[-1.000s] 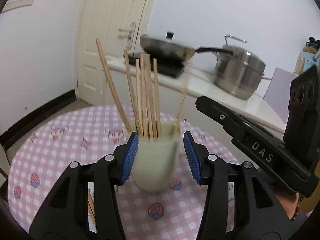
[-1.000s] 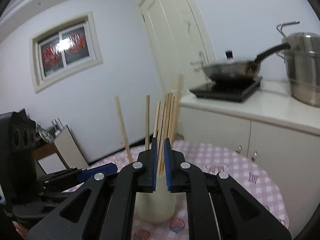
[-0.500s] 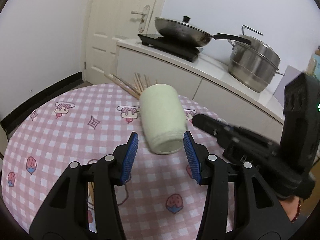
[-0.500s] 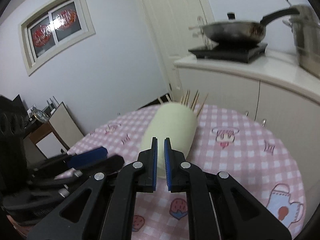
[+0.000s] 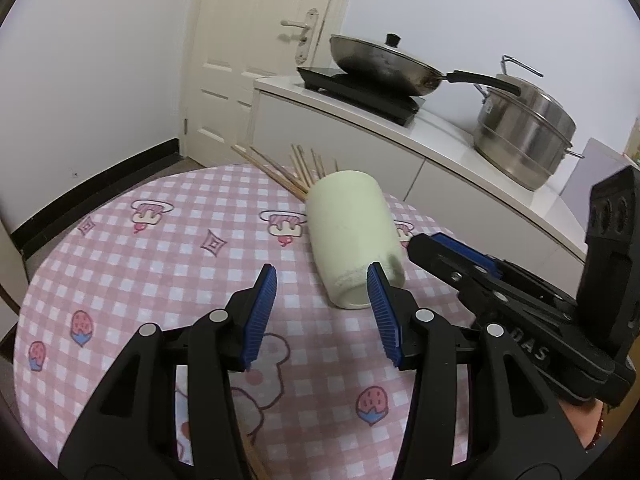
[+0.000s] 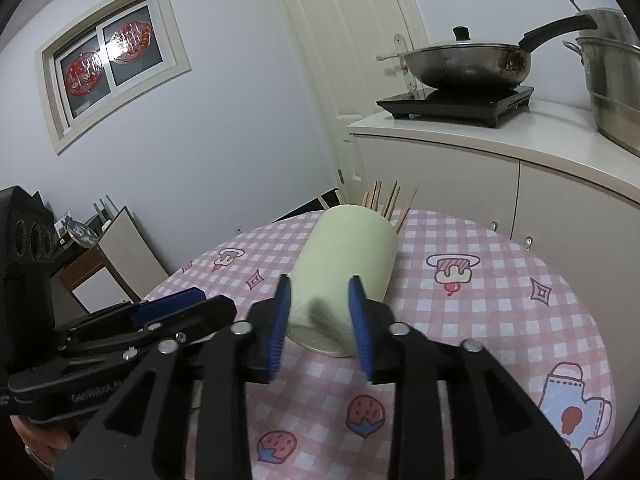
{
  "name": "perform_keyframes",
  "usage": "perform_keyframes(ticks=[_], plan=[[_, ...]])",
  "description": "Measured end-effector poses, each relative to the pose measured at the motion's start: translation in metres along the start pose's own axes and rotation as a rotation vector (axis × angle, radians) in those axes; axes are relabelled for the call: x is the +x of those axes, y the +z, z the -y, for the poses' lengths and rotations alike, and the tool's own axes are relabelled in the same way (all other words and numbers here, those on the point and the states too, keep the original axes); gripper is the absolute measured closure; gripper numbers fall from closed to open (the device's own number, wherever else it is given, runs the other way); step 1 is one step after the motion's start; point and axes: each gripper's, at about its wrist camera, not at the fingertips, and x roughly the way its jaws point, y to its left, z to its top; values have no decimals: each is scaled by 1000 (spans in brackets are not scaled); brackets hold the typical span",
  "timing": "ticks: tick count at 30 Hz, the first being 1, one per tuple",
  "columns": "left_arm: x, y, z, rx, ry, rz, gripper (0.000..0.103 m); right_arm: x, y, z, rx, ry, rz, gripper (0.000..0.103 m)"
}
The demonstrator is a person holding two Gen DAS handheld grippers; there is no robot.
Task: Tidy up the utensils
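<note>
Cup (image 5: 354,236) lies tipped on the checked tablecloth (image 5: 160,264), chopsticks (image 5: 288,174) fanning out its far end.
Left gripper (image 5: 322,314) and right gripper (image 6: 320,326) both gape, empty.

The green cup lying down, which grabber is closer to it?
Right. The right gripper has its open jaws around the cup's base; the left gripper sits just short, the cup off its right finger.

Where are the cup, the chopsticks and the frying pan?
cup (image 5: 352,224), left wrist view, on its side wall.
chopsticks (image 5: 280,172), left wrist view, on the shafts beyond the cup's mouth.
frying pan (image 6: 468,66), right wrist view, on its bowl.
</note>
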Motion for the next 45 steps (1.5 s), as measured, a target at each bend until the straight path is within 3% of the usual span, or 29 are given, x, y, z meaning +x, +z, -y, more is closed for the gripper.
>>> perform_keyframes(ticks=[5,15,45], plan=[[-7,3,-4,-6,8,-7,54,-8,1,-3,-1,-4,2,66],[-20,-6,-9,13,35,-31,54,-22,-1,-7,-8,-6,5,65],[-58,-77,-50,22,92,-157,54,-30,-43,-54,-43,48,-86,59]])
